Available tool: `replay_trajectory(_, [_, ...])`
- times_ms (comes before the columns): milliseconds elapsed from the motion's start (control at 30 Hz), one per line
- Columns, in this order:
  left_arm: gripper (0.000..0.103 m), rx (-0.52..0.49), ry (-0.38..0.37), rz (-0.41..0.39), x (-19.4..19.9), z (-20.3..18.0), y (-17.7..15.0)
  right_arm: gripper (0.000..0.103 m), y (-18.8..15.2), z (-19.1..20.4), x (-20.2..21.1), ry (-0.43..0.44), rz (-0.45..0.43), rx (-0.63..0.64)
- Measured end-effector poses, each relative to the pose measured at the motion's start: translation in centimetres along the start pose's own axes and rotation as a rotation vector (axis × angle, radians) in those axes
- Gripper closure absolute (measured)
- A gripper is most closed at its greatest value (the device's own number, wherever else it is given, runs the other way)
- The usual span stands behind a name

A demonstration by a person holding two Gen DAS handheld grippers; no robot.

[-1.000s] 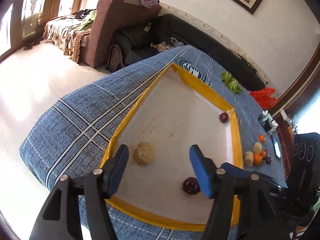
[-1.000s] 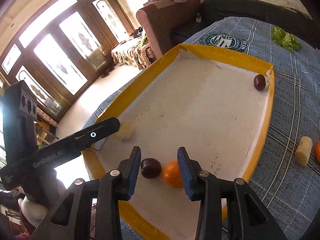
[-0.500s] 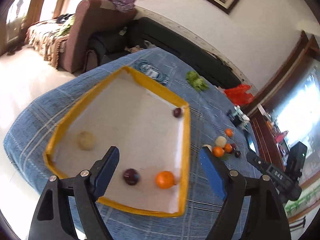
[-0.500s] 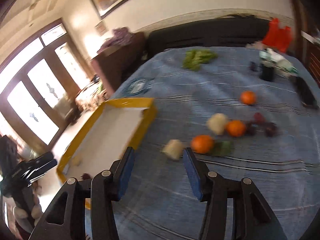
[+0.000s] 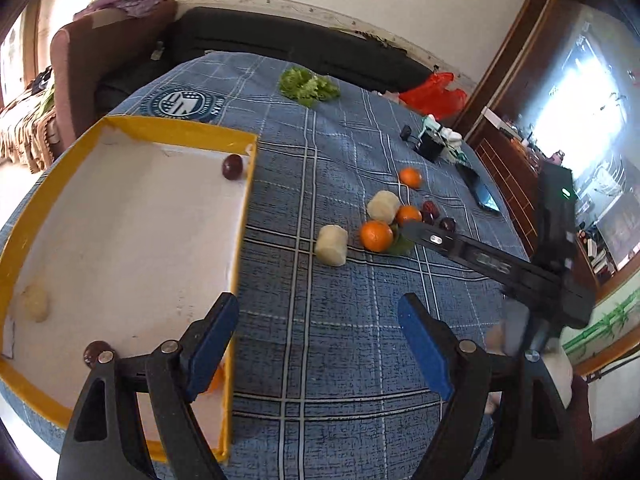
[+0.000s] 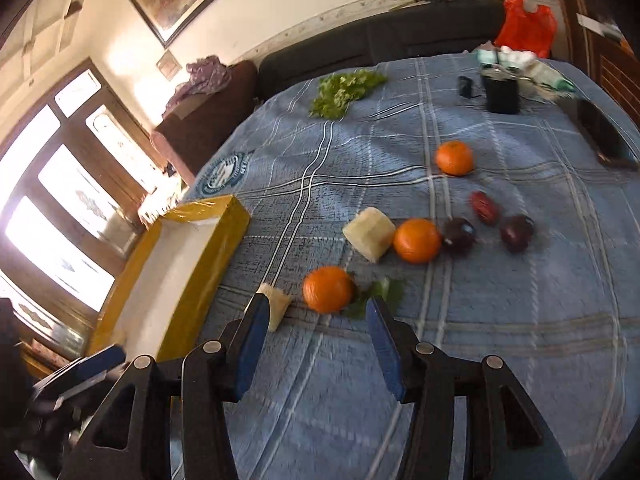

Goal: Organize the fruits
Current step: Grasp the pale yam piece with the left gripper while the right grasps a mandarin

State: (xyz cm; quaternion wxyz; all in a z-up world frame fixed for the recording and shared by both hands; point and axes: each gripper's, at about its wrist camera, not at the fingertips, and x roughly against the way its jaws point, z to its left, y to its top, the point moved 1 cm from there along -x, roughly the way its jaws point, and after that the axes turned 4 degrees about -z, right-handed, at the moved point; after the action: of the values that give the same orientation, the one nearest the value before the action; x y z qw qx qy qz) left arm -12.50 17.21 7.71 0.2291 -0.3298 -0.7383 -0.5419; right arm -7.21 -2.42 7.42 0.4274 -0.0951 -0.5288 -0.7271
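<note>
- Orange fruit now lies in the near corner of the yellow-edged tray (image 5: 244, 216), half hidden behind your left tongs (image 5: 320, 344); a second ago the right tongs (image 6: 316, 340) stood right over it there, so that drop is done.
- Since then both views have swung off the tray towards the loose fruit on the blue checked counter (image 5: 340, 340).
- In the tray you also have a dark plum (image 5: 232, 167) in the far corner, another dark plum (image 5: 96, 352) at the near edge and a pale peeled piece (image 5: 34, 304) on the left side. By my reading, you are well short of half done.
- Still out on the counter: a near orange (image 6: 328, 289), a cut pale chunk (image 6: 276, 304) just beside it, a second pale chunk (image 6: 370, 233) touching another orange (image 6: 417, 240), a far orange (image 6: 454, 157) and three dark plums.
- Your right tongs are spread apart and hold nothing, reaching low and forward with the near orange lined up between the blue pads, not yet touching it.
- Your left tongs are wide apart too, empty, hanging over the tray's right rim and the bare cloth beside it.
</note>
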Motion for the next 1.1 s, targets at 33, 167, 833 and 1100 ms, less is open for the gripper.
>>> replay_trajectory(33, [0.022,-0.008,0.005,0.003,-0.3,-0.1,0.0,0.048,0.3,0.3,-1.0,-0.019,0.004,0.022])
replay_trajectory(167, [0.022,-0.022,0.032,0.005,-1.1,0.0,0.4,0.048,0.4,0.9,-4.4,-0.047,0.045,0.079])
replay_trajectory(833, [0.048,-0.128,0.074,0.154,-11.8,-3.5,2.5,0.062,-0.2,-4.6,-1.5,0.026,-0.039,-0.101])
replay_trajectory(1100, [0.073,-0.158,0.132,0.140,-13.4,-3.6,1.7,0.062,0.2,-4.7,-1.3,0.036,-0.054,-0.114])
